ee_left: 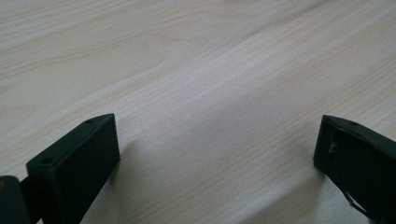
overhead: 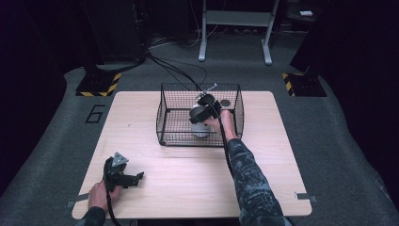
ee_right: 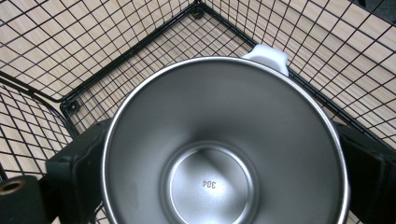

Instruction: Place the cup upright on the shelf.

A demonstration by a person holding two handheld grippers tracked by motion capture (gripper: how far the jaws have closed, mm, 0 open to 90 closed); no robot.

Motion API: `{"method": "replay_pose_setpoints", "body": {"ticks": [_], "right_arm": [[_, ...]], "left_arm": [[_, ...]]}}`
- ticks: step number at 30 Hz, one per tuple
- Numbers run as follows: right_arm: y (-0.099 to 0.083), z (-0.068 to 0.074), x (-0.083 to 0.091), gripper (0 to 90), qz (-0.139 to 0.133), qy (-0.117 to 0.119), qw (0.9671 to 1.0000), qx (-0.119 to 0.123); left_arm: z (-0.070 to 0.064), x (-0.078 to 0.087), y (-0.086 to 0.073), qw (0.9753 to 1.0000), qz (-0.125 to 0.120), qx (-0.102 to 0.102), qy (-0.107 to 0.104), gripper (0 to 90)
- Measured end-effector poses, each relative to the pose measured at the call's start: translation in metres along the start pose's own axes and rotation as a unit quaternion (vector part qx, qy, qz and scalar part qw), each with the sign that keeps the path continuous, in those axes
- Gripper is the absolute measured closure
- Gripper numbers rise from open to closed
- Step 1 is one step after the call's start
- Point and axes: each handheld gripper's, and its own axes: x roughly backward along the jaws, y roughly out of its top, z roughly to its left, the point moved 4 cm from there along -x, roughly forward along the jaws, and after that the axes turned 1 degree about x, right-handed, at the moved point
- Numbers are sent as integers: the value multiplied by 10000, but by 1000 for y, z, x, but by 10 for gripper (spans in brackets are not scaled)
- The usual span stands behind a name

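A stainless steel cup [ee_right: 210, 140] with a white handle tab [ee_right: 267, 56] hangs mouth-up inside a black wire basket [ee_right: 70, 70]. My right gripper [ee_right: 224, 154] is shut on it, one black jaw pressed on each side of its wall. From the high view, the right gripper [overhead: 200, 115] reaches down into the basket [overhead: 188, 139] at mid-table, with the cup [overhead: 201, 130] just below it. My left gripper [overhead: 136, 178] lies on the table's near left corner. Its jaws stand wide apart over bare wood, so the left gripper [ee_left: 217, 135] is open and holds nothing.
The light wooden table [overhead: 188, 174] spreads around the basket. A small dark round object [overhead: 225, 102] lies at the basket's far right corner. Cables [overhead: 179, 70] run across the grey floor behind the table, near a metal stand [overhead: 235, 28].
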Motion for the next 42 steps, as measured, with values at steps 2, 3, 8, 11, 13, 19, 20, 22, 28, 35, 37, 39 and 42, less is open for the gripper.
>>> {"method": "replay_pose_setpoints", "body": {"ticks": [2, 3, 8, 11, 13, 19, 20, 22, 28, 35, 37, 39, 42], "right_arm": [[0, 0, 0, 55, 25, -47, 10000, 46], [0, 0, 0, 55, 33, -69, 9999, 91], [-3, 2, 1, 55, 86, -92, 9999, -7], [-5, 0, 1, 54, 54, -85, 9999, 108], [-6, 0, 2, 54, 87, -81, 9999, 103], [-7, 0, 2, 53, 209, -114, 9996, 127], [-7, 0, 2, 53, 209, -114, 9996, 127], [-6, 2, 2, 51, 294, -146, 9994, 123], [-6, 2, 2, 47, 258, -165, 9995, 110], [-4, 4, 9, 0, 164, -122, 9998, -49], [-4, 5, 12, 0, 143, -122, 9998, -99], [-4, 5, 16, 0, 93, -125, 9998, -129], [-4, 7, 22, 0, 50, -82, 9998, -196]], "left_arm": [[0, 0, 0, 10000, -1, 2, 1, 2], [0, 0, 0, 10000, 1, 2, 0, 2], [0, 0, 0, 10000, 14, 9, -9, 2], [0, 0, 0, 10000, 1, 4, -4, 2], [0, 0, 0, 10000, 2, 1, -1, 2], [0, 0, 0, 10000, 2, 1, -3, 2], [0, 0, 0, 10000, 2, 1, -3, 2], [0, 0, 0, 10000, 2, 5, -3, 2], [0, 0, 0, 10000, 2, 3, -4, 2], [0, 0, 0, 10000, 2, -1, -1, 2], [0, 0, 0, 10000, 25, -2, -25, 2], [0, 0, 0, 10000, 19, 17, -33, 2], [0, 1, 0, 10000, 39, 9, -29, 1]]}}
